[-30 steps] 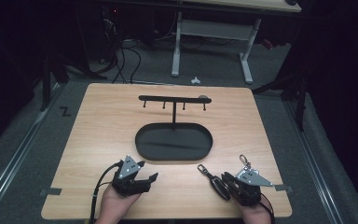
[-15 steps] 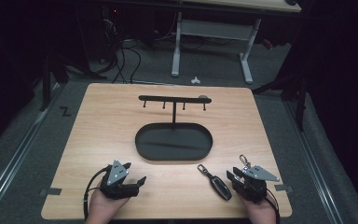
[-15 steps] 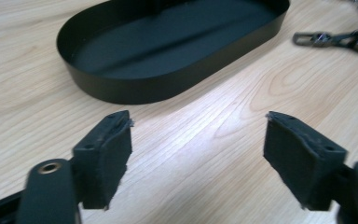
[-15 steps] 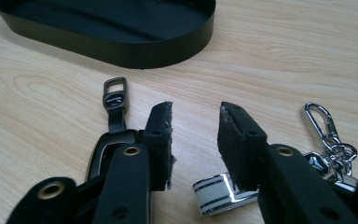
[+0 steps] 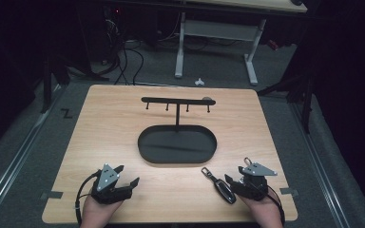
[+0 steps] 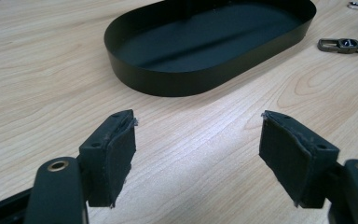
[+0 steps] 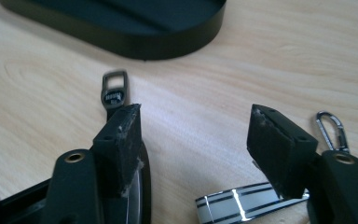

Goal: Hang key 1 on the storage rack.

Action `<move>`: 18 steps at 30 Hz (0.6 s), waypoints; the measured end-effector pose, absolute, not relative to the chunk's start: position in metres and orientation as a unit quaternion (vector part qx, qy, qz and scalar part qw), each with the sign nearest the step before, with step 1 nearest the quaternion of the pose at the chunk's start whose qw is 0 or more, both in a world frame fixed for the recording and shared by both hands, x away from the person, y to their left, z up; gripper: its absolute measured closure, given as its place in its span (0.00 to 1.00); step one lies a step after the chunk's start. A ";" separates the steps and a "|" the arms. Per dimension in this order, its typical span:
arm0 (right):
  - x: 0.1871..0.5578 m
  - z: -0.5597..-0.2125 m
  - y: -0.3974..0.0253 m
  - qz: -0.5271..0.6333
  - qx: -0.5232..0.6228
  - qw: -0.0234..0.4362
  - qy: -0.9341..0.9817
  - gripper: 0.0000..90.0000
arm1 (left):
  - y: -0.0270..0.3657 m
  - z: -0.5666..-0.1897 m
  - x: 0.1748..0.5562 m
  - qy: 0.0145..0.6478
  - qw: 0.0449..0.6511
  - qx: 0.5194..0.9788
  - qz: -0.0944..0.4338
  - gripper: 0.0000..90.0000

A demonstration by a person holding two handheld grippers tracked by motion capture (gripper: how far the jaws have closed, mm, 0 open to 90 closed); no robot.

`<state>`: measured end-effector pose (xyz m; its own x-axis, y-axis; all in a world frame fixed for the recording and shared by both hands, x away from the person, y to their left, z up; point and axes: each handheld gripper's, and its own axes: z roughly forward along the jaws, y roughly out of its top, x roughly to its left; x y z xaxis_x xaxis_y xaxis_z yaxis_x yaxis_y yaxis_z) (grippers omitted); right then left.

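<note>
A black key fob (image 5: 221, 186) lies on the wooden table (image 5: 100, 128) at the near right; its strap end (image 7: 113, 93) pokes out ahead of my right gripper's left jaw. My right gripper (image 5: 233, 175) (image 7: 193, 121) is open, low over the table, with the fob's body under that left jaw. A silver carabiner (image 7: 331, 124) lies by its right jaw. My left gripper (image 5: 127, 174) (image 6: 198, 126) is open at the near left, with bare wood between its jaws. A black oval tray (image 5: 177, 145) (image 6: 205, 51) sits at the middle, and a black hook rack (image 5: 177, 100) rises from its far side.
A white strip with dark stripes (image 7: 233, 205) lies under my right gripper. The fob's strap end (image 6: 349, 45) lies to the right of the tray in the left gripper view. Desk legs (image 5: 180, 42) and cables stand on the floor beyond the table.
My left gripper has moved left and back toward the near edge. My right gripper has slid a little to the right, away from the fob. Both stay open.
</note>
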<state>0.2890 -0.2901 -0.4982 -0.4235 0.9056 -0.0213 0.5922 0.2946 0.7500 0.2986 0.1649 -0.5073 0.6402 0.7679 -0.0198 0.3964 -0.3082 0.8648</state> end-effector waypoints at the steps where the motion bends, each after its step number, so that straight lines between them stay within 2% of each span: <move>1: 0.291 -0.499 -0.290 0.330 0.485 0.229 0.777 0.37 | 0.165 -0.507 0.298 0.373 0.459 0.781 0.202 0.31; 18: 0.315 -0.474 -0.292 0.243 0.524 0.134 0.805 0.30 | 0.157 -0.509 0.298 0.354 0.452 0.797 0.188 0.31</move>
